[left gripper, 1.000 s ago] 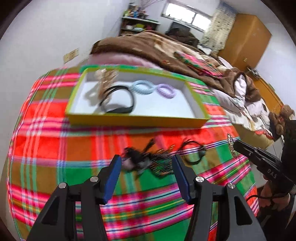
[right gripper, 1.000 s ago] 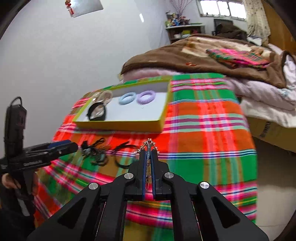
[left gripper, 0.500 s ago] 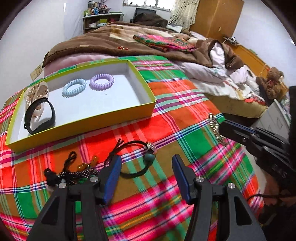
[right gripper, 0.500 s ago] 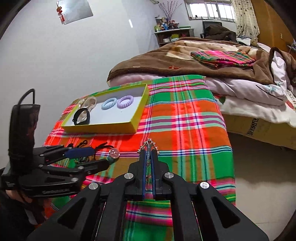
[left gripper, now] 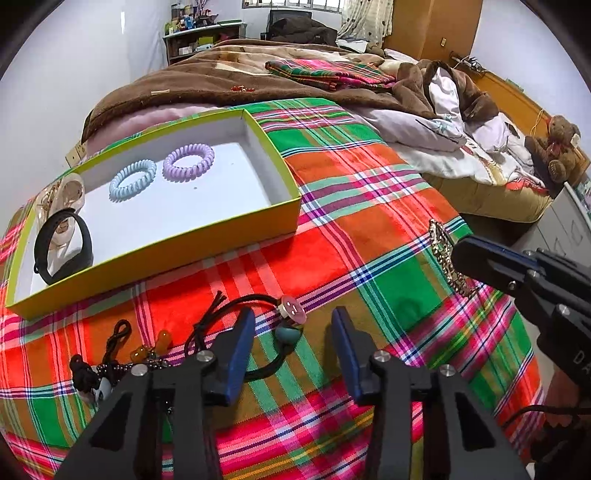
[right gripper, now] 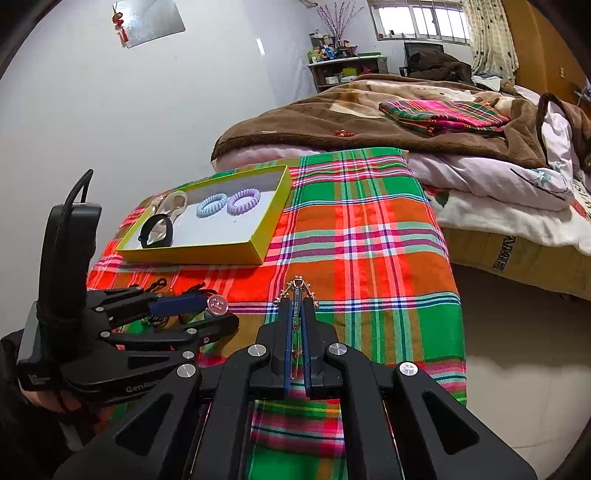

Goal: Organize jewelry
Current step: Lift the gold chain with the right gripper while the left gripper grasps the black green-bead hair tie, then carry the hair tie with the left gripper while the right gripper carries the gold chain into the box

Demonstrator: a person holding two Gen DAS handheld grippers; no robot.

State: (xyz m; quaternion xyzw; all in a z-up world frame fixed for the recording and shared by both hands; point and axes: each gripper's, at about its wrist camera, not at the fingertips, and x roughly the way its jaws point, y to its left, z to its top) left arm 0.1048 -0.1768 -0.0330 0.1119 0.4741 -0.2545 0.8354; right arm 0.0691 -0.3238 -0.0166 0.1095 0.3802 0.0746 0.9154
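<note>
Hair tie (left gripper: 255, 334) half hidden by closing jaws

A home bedroom: an unmade bed (left gripper: 332, 92) with a teddy bear (left gripper: 552, 147) beside it, a wardrobe (left gripper: 432, 33) behind

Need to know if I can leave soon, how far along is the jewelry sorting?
About halfway. The box holds two coil ties, a black bangle and a pale bangle. The right tongs grip a gold chain; the left tongs are closing around a black hair tie. Beaded pieces remain on the cloth.
</note>
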